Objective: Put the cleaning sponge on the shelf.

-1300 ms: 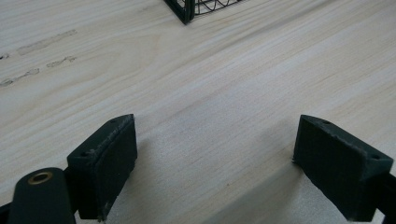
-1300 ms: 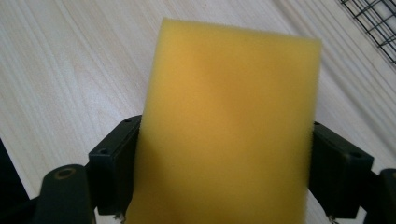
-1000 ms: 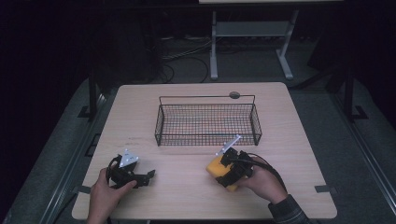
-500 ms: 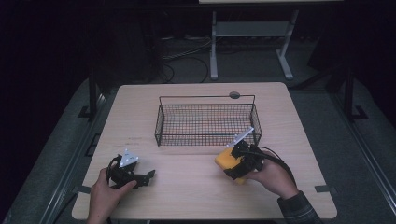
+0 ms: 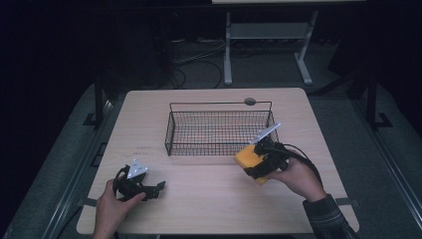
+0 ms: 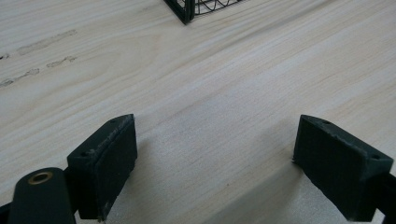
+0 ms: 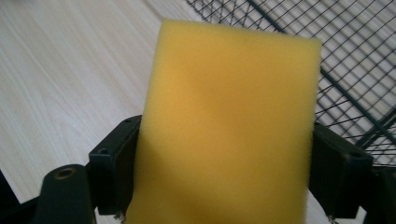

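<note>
A yellow sponge [image 5: 247, 158] is clamped between the jaws of my right gripper [image 5: 259, 163], lifted just off the table by the front right corner of the black wire basket [image 5: 219, 130]. In the right gripper view the sponge [image 7: 229, 126] stands between the two black pads [image 7: 112, 172], with the basket mesh [image 7: 355, 70] behind it to the right. My left gripper [image 5: 152, 189] rests low over the table near the front left, jaws wide apart with bare wood between them [image 6: 215, 154].
The light wooden table [image 5: 209, 204] has free room across its front middle. A small round grey disc [image 5: 250, 101] lies behind the basket. A basket corner [image 6: 184, 11] shows far ahead of the left gripper. Dark floor, cables and a metal stand lie beyond the table.
My right gripper has carried the sponge up and to the right, from the front of the table toward the basket's front right corner. The left gripper has stayed put.
</note>
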A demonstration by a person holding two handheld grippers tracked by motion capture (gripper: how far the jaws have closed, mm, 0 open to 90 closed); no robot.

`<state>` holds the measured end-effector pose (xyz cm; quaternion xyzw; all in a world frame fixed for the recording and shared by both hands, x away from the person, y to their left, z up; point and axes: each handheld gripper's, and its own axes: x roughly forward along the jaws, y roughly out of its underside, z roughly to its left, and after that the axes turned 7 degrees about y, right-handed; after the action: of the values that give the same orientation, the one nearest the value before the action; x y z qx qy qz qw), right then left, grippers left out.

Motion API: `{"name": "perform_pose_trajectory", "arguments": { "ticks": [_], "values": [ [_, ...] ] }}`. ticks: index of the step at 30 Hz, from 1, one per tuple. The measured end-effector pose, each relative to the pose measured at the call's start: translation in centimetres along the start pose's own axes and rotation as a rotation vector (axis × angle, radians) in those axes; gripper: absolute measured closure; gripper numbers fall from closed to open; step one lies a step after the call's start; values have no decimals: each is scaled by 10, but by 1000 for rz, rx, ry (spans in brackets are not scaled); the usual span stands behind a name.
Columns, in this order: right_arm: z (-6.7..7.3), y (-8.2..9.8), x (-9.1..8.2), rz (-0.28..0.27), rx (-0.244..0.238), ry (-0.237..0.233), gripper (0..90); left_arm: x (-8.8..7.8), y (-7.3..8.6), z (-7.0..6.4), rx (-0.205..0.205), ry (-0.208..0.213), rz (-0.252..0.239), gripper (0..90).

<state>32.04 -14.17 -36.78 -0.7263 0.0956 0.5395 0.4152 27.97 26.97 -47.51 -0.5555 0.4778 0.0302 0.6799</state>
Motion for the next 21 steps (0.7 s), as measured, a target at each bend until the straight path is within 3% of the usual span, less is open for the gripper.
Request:
{"name": "perform_pose_trajectory", "arguments": {
  "ticks": [10, 21],
  "values": [
    [-20, -12, -7, -11, 33, 22, 209, 0, 0, 0, -1, -1, -1, 126],
    [-42, -24, -3, -11, 72, 48, 209, 0, 0, 0, 0, -1, 0, 126]
  ]
}}
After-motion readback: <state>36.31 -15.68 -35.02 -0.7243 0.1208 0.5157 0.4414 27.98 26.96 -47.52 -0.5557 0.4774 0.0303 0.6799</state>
